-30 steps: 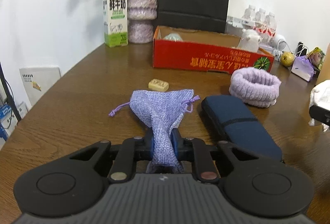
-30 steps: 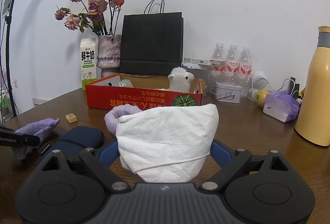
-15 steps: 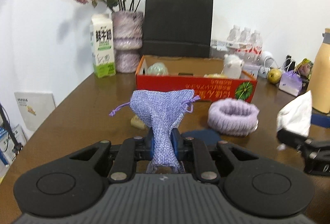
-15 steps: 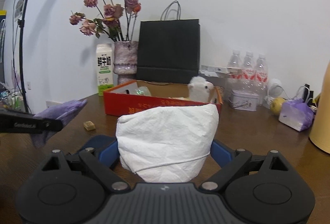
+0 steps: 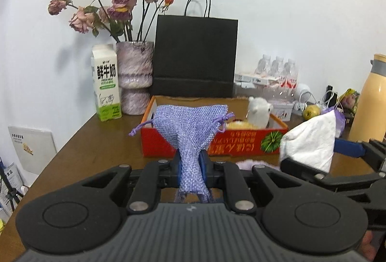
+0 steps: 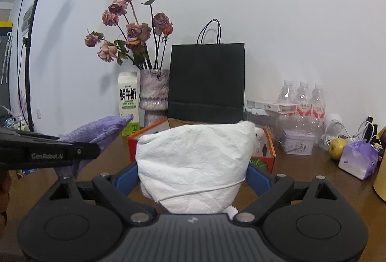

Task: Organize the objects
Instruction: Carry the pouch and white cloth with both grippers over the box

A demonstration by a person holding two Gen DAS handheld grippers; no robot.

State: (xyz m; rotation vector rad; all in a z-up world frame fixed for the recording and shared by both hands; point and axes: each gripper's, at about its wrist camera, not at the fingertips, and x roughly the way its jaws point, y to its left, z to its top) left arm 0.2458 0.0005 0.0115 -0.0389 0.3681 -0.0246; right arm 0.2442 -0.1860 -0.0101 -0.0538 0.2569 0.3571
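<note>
The left gripper has its fingers drawn narrow, pinching the gathered lower part of a lilac drawstring pouch — the soft cloth bunches between them, so a tight hold at the waist keeps it from slipping while the wider mouth end fans out ahead. The right gripper stands with its fingers wide, pressed against both flanks of a white cloth bundle, a bulky item that fills the span. Both loads hang clear of the brown surface, side by side. Ahead lies the red cardboard box, open-topped, already holding a white plush toy at its far right end; judged from this line-up, the box is the intended receptacle. Behind it stand a black paper bag, a vase of dried roses and a milk carton — none of them in the path.
</note>
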